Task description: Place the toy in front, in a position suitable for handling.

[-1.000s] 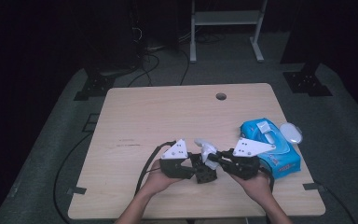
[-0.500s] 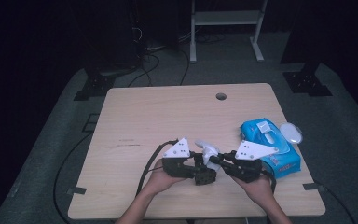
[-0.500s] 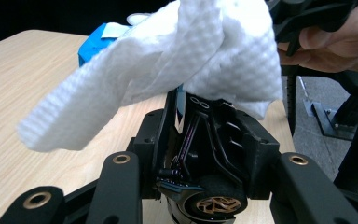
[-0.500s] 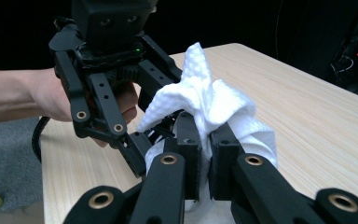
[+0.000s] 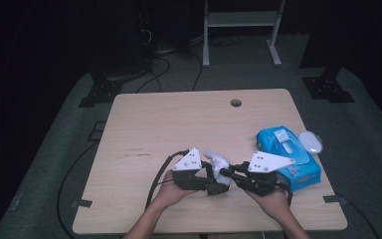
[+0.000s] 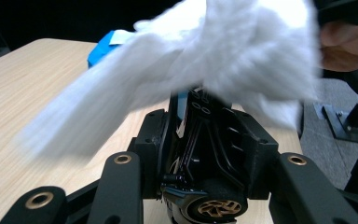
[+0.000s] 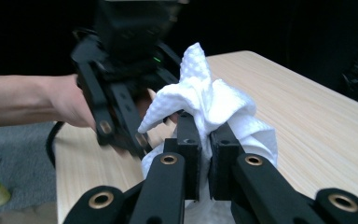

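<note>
— What do you have in hand?

— A crumpled white wet wipe [image 5: 218, 163], held up between my two grippers over the near middle of the table [image 5: 179, 124]. My right gripper [image 7: 204, 135] has its jaws pinched tight on it; in the right gripper view the dimpled tissue bunches up above the two black pads and hangs down behind them.

— And the left one?

— My left gripper [image 5: 214, 180] points right, nose to nose with the right gripper. In the left gripper view the wipe [image 6: 191, 74] spreads blurred across the top, and the right gripper's narrow black jaws stand between my own left jaws. My left jaws are parted, not fully wide; whether they press on anything I cannot tell.

— Where did the wipe come from?

— I can only say what lies nearby: a blue wet wipe pack [image 5: 288, 154] on the right side of the table, with its white lid flap [image 5: 310, 142] lying just beside it, farther right.

— Anything else on the table?

— A round cable hole [image 5: 236, 103] near the far edge.
</note>
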A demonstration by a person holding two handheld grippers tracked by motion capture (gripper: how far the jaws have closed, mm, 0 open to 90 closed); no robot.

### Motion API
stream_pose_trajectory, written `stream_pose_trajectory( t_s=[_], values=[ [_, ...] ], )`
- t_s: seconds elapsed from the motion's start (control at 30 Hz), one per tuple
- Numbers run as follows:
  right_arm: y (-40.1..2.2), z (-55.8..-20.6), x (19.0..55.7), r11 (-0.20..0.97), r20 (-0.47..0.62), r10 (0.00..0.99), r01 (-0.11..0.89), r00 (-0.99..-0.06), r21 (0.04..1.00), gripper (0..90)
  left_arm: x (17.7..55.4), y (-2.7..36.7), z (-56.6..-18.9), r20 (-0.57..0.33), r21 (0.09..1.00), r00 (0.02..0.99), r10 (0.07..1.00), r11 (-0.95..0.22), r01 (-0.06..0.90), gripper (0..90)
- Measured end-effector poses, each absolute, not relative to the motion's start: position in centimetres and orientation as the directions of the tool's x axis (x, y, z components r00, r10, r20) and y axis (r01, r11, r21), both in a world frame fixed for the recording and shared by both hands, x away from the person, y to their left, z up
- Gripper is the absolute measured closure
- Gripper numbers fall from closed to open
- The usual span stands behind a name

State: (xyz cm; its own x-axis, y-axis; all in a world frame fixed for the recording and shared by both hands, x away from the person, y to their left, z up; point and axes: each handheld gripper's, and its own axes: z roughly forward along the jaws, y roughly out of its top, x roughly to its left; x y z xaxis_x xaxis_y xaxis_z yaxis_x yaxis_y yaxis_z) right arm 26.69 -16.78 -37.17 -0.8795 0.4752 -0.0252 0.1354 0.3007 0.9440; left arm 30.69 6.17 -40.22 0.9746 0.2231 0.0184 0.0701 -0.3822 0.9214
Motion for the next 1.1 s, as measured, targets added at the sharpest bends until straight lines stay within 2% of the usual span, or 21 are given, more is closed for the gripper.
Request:
stream_pose_trajectory(
  t_s=[0.13, 0.33, 0.53, 0.67, 0.8, 0.93, 1.1],
  values=[
    [-15.0, -37.2, 26.7, 0.375, -0.094, 0.448, 0.092, -0.889, 0.922, 84.7, 30.6, 6.2, -40.4, 0.021, 0.925, 0.974, 0.226, -0.374, 0.066, 58.4],
    [-17.6, -37.2, 27.3, 0.337, -0.054, 0.486, 0.130, -0.872, 0.932, 84.8, 30.5, 6.3, -40.4, 0.029, 0.926, 0.974, 0.223, -0.373, 0.058, 58.3],
    [-15.9, -36.9, 27.2, 0.382, -0.051, 0.404, 0.118, -0.913, 0.917, 84.7, 30.3, 5.6, -40.1, 0.050, 0.918, 0.974, 0.220, -0.394, 0.041, 58.3],
    [-15.0, -36.6, 27.6, 0.422, -0.060, 0.385, 0.118, -0.921, 0.899, 84.8, 30.3, 5.5, -40.0, 0.057, 0.914, 0.974, 0.219, -0.404, 0.037, 58.2],
    [-16.3, -36.5, 27.6, 0.385, -0.052, 0.407, 0.120, -0.912, 0.915, 84.8, 30.2, 5.8, -40.1, 0.056, 0.916, 0.973, 0.224, -0.399, 0.039, 58.2],
    [-18.4, -37.2, 27.9, 0.358, -0.035, 0.467, 0.153, -0.883, 0.921, 84.8, 30.3, 6.3, -40.2, 0.049, 0.920, 0.973, 0.226, -0.389, 0.044, 58.2],
    [-19.5, -38.2, 28.0, 0.322, 0.014, 0.493, 0.197, -0.870, 0.926, 84.7, 30.3, 6.5, -40.3, 0.044, 0.922, 0.973, 0.228, -0.385, 0.049, 58.2]
  ],
)
